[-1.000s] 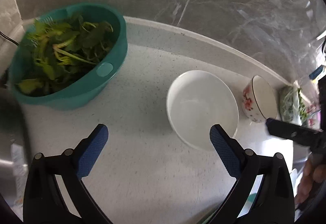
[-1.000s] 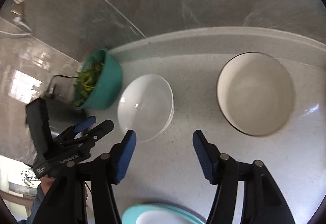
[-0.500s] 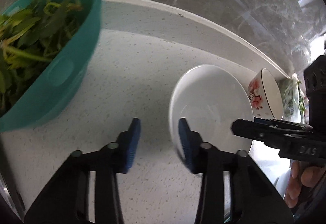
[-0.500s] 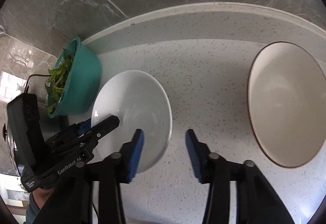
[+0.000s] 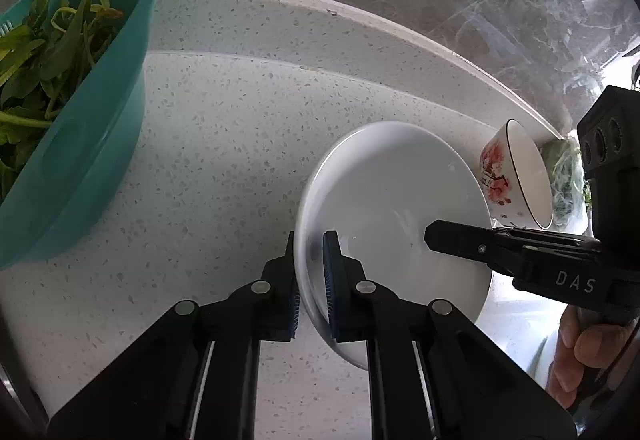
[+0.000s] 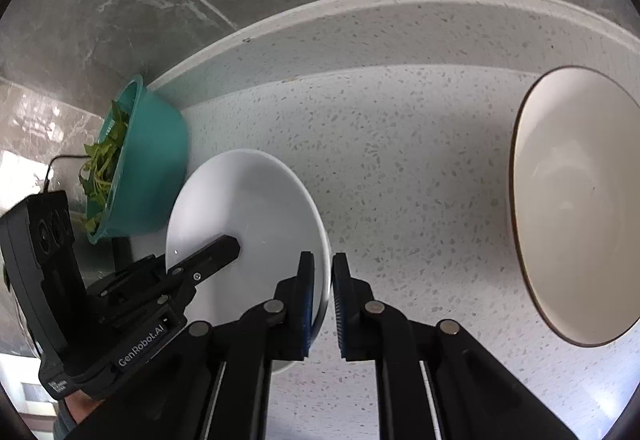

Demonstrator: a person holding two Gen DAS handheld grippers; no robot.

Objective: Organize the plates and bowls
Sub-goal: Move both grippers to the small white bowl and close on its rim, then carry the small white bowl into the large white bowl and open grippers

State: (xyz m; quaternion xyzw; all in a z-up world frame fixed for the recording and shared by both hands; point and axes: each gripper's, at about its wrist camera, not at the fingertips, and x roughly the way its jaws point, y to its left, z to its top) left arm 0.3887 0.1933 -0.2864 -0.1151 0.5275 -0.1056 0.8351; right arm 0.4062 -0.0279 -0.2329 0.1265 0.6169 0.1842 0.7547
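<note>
White bowl (image 5: 392, 208): rim pinched between fingers of left gripper (image 5: 311, 280) and right gripper (image 6: 320, 300); slippage is risked if lifted unevenly.

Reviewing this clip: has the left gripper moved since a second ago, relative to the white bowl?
Yes. The left gripper has come down and rightward toward the white bowl, and its jaws, wide apart before, now clamp the bowl's left rim.

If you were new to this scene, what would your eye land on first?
The white bowl mid-counter stands out, with the left claw and right claw each shut on opposite sides of its rim. A teal basin of greens sits left, and a cream bowl right.
</note>
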